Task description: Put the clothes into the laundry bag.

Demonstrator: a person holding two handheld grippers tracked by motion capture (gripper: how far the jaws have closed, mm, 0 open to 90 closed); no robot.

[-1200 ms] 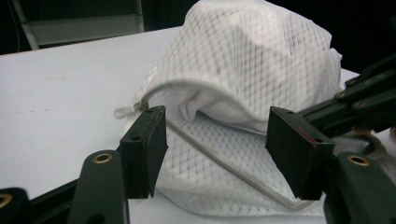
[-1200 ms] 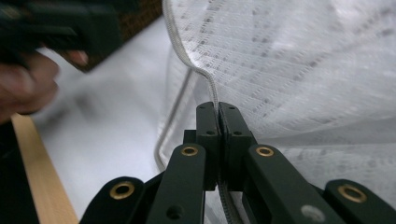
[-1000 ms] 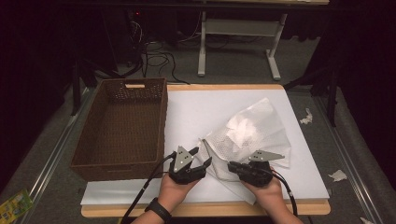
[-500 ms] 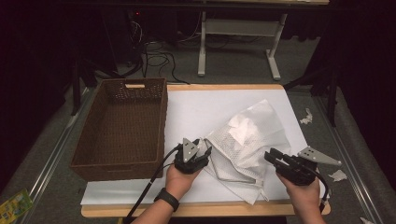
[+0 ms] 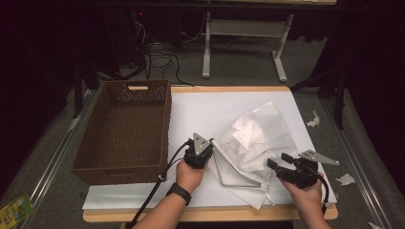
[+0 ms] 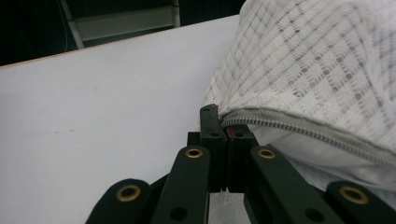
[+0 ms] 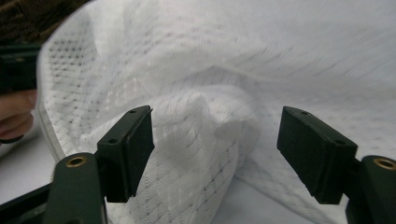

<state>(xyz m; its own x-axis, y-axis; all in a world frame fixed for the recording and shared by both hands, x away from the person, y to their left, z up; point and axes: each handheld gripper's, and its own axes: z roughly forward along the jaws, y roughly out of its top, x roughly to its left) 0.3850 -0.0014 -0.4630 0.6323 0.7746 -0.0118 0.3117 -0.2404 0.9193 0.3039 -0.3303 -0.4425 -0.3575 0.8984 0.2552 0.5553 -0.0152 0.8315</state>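
A white mesh zipper bag [image 5: 253, 138] lies crumpled on the white table top [image 5: 205, 109], with something white inside it. My left gripper [image 5: 209, 151] is at the bag's left edge. In the left gripper view its jaws [image 6: 224, 133] have just been closing and stand shut on the bag's grey zipper edge [image 6: 299, 126], with a small red bit between the pads. My right gripper [image 5: 279, 161] is at the bag's right near side. Its jaws [image 7: 215, 149] have just been opening and stand wide apart, with the mesh [image 7: 210, 60] beyond them and nothing pinched.
A dark brown wicker basket [image 5: 122, 171] stands empty on the table's left side, close to my left hand. Scraps of white paper [image 5: 313, 119] lie on the floor at the right. A desk frame and cables sit in the dark beyond the table.
My right gripper has let go of the bag's near edge, swung out to the right and opened. My left gripper has moved up to the bag's left edge and shut on its zipper.
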